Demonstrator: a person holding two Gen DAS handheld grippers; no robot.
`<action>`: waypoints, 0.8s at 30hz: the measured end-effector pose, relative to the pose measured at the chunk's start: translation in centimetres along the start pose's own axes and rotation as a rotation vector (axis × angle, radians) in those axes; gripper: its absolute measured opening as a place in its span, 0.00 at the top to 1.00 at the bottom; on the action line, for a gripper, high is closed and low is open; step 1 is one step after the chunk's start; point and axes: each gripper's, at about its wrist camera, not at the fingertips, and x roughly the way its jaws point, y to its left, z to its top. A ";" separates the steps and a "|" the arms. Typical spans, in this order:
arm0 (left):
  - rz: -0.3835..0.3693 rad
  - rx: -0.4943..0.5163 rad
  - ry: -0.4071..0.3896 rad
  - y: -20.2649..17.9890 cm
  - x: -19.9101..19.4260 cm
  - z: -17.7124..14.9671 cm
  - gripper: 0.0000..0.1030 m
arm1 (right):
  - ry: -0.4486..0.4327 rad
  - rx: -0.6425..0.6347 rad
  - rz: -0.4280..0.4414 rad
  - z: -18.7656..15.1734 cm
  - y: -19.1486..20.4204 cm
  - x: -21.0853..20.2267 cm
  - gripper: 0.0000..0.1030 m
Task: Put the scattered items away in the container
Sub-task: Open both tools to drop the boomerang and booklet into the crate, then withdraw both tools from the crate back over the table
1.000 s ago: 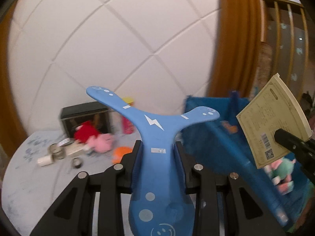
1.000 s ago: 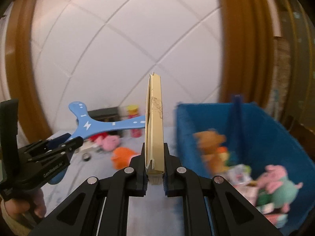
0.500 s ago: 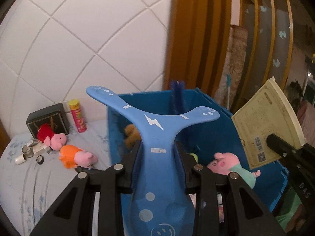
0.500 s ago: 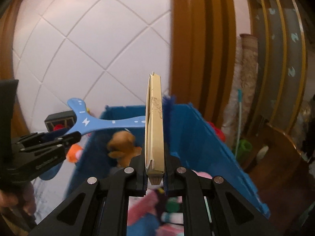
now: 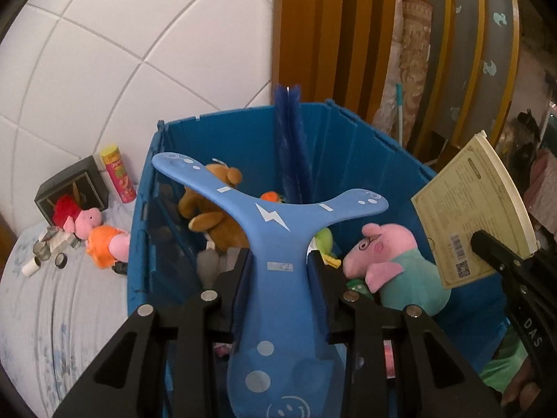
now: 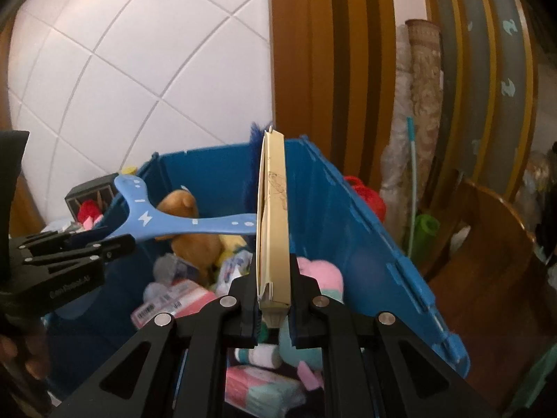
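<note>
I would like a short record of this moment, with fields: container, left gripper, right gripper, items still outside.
container: blue bin, toys already inside
left gripper: shut on blue boomerang, above the bin
right gripper: shut on thin cream booklet, above the bin
items still outside: pig plush toys, pink can, black box, small rolls

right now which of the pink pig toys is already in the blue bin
The pig in the teal outfit lies inside the blue bin; the red-dressed and orange-dressed pigs lie outside it.
</note>
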 end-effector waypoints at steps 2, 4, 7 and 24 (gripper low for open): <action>0.007 -0.005 0.006 -0.2 0.3 0.0 0.69 | 0.009 0.007 0.002 -0.4 -0.7 0.3 0.89; 0.016 0.000 0.013 -0.4 0.6 -0.2 0.66 | 0.015 0.015 0.004 -0.8 -1.3 0.5 0.88; 0.032 0.003 0.008 -0.5 0.5 -0.4 0.16 | 0.006 0.027 -0.013 -0.9 -1.7 0.4 0.77; 0.085 -0.039 -0.067 3.0 -2.4 -0.7 0.05 | -0.004 0.023 -0.092 -0.8 -0.4 1.0 0.00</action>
